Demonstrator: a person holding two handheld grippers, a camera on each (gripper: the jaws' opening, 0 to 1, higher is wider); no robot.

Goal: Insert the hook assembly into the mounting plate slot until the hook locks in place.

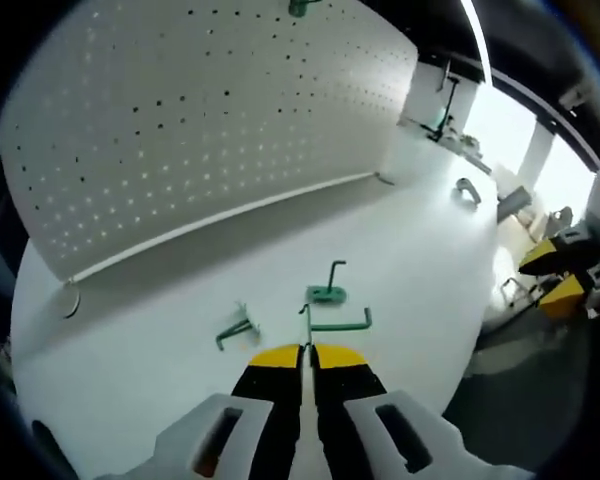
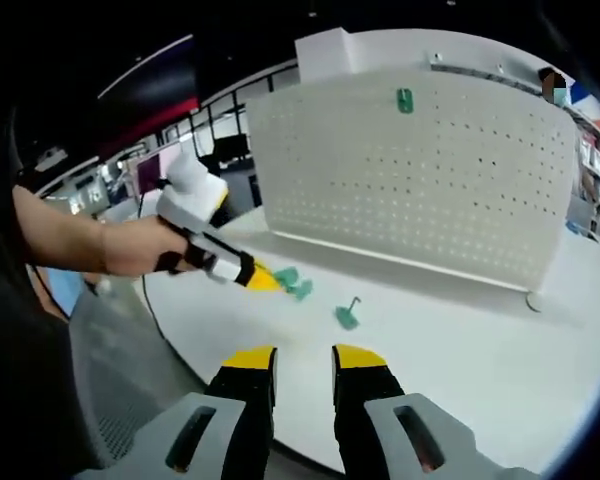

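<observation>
A white pegboard stands upright on the white table; a small green mounting plate hangs near its top. My left gripper is shut, and the thin wire of a green hook runs in between its yellow tips. Two more green hook pieces lie just ahead: one with a flat base, one to the left. In the right gripper view a hand holds the left gripper low over the table beside green pieces. My right gripper is open, empty, near the table edge, short of a green hook.
The pegboard rests on round feet. A metal hook lies at the far side of the table. Yellow and black equipment stands beyond the table's right edge. A person's forearm reaches in from the left.
</observation>
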